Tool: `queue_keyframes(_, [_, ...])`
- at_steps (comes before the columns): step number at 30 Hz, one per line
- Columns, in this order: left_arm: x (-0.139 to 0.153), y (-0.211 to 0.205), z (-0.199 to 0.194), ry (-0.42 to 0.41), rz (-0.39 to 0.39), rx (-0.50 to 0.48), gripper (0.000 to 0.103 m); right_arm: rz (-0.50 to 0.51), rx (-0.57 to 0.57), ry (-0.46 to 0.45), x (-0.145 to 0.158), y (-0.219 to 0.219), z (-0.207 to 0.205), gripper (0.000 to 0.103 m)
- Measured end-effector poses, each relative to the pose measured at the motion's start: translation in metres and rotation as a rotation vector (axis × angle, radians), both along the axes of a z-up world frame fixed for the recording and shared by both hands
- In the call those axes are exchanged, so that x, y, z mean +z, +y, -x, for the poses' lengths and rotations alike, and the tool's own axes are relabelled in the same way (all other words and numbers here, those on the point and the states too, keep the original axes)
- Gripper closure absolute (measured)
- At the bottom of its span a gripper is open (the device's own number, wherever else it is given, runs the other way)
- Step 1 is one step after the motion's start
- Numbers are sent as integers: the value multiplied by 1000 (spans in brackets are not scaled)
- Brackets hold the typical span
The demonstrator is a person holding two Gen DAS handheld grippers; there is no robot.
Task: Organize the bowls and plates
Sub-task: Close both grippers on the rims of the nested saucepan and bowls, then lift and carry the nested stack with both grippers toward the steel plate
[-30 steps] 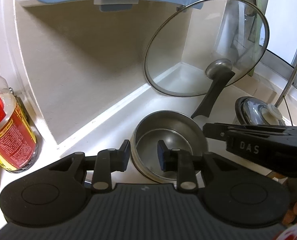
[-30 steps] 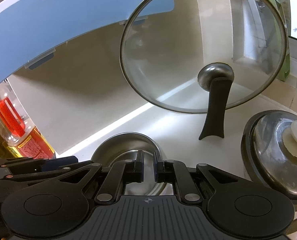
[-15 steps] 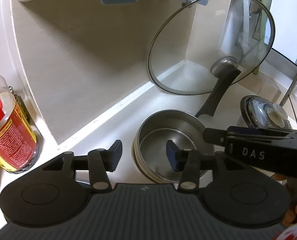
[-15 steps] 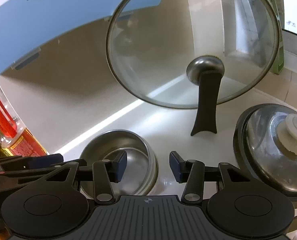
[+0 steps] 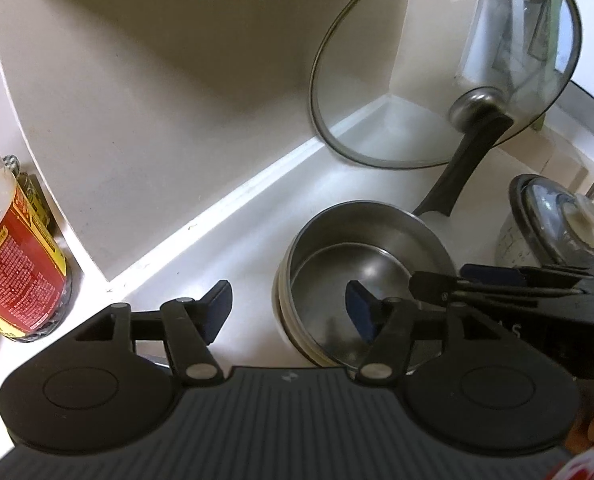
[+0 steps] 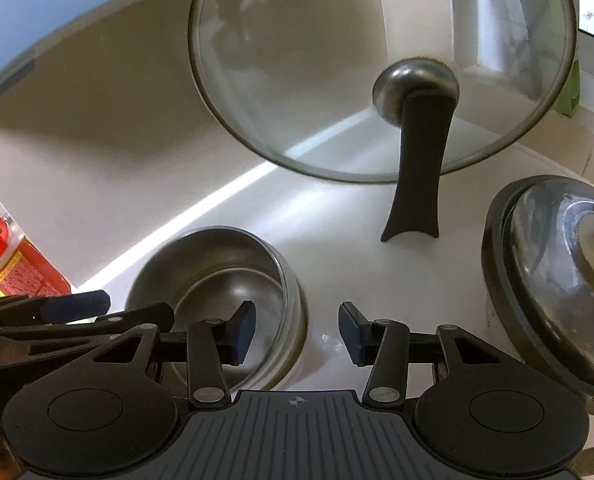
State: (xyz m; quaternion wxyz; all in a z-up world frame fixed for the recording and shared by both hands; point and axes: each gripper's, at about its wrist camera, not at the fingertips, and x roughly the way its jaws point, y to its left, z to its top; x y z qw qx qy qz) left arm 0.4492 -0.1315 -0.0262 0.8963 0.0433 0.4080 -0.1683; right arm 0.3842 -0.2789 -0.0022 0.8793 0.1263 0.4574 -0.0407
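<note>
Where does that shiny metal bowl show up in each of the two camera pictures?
Left wrist view: metal bowl lower centre-right, on the white counter.
Right wrist view: metal bowl lower left of centre.
Shared landmark: the glass lid standing behind it in both.

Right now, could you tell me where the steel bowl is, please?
In both views the steel bowl sits on the white counter, in front of the propped glass lid.
</note>
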Motion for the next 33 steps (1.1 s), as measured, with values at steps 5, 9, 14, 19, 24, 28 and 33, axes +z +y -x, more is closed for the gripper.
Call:
queue_keyframes(5, [-5,-2,-6,13,-16,0,47,9,7,15,-5,0,-5,56])
queue_keyframes(9, [-9,-4,-13,42,-20,-8,55,13,28,35,-8,2,-11,70])
queue_keyframes(14, [-13,-7,-17,67,-27,-25,71,29,41,58,-11,4,-17,79])
queue_keyframes(19, [-19,-12,-19,91,-32,-44,78,76,71,89,-10,9,-20,83])
queue_keyframes(24, [-19,-12,-16,100,-32,-55,78,102,95,116,-8,12,-20,84])
queue_keyframes(28, [-18,-10,-11,117,-22,-62,78,103,106,133,-7,12,-15,84])
queue_keyframes(33, [-17,-6,7,136,-11,-83,78,69,109,156,-4,6,1,84])
